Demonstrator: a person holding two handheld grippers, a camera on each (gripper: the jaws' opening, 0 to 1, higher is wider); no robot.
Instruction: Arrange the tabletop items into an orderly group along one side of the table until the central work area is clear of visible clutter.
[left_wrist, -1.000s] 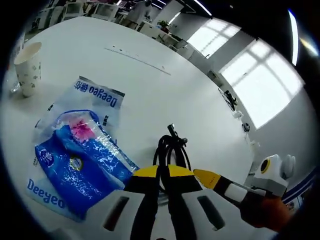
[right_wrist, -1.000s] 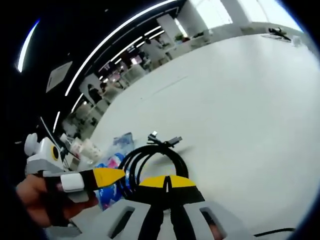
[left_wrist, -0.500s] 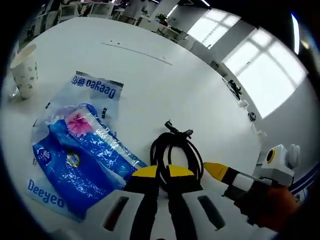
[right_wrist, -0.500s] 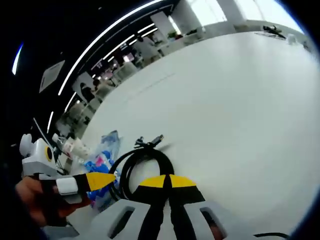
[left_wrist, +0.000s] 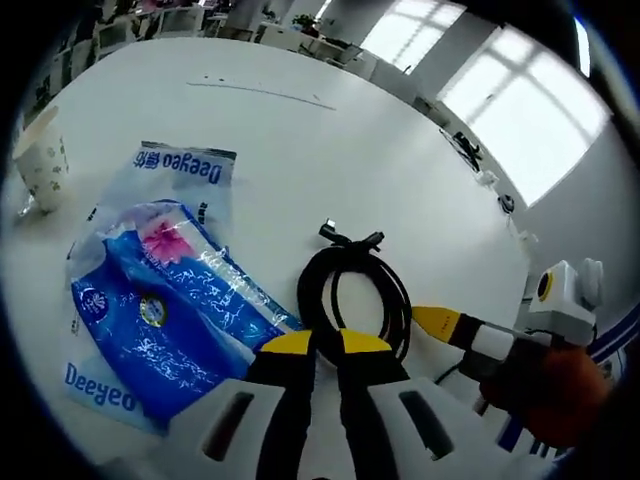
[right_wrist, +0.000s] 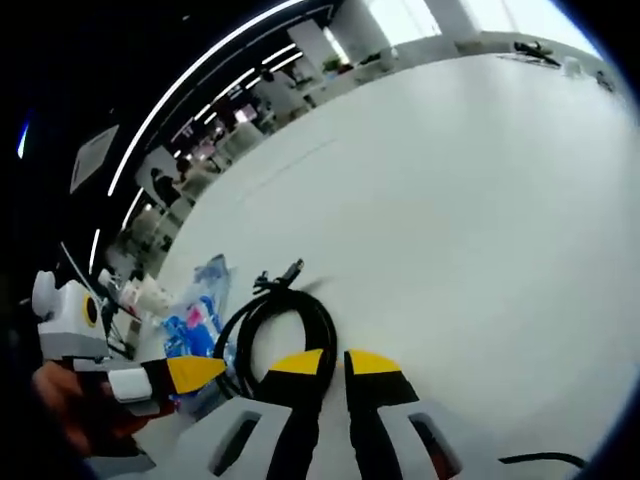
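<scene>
In the left gripper view our left gripper (left_wrist: 318, 345) has its jaws nearly closed with nothing between them, at the near loop of one coiled cable (left_wrist: 352, 292) out on the table (left_wrist: 300, 150), away from its edges. Beside it lie one blue packet (left_wrist: 160, 310) and one paper cup (left_wrist: 40, 165). A careless grab could uncoil the cable

In the right gripper view our right gripper (right_wrist: 328, 362) stands slightly open, empty, beside the same cable; it could collide with the left one

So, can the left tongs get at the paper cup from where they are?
Probably not directly: the paper cup stands off beyond the blue plastic package, which lies between it and the left tongs at the black cable coil.
</scene>
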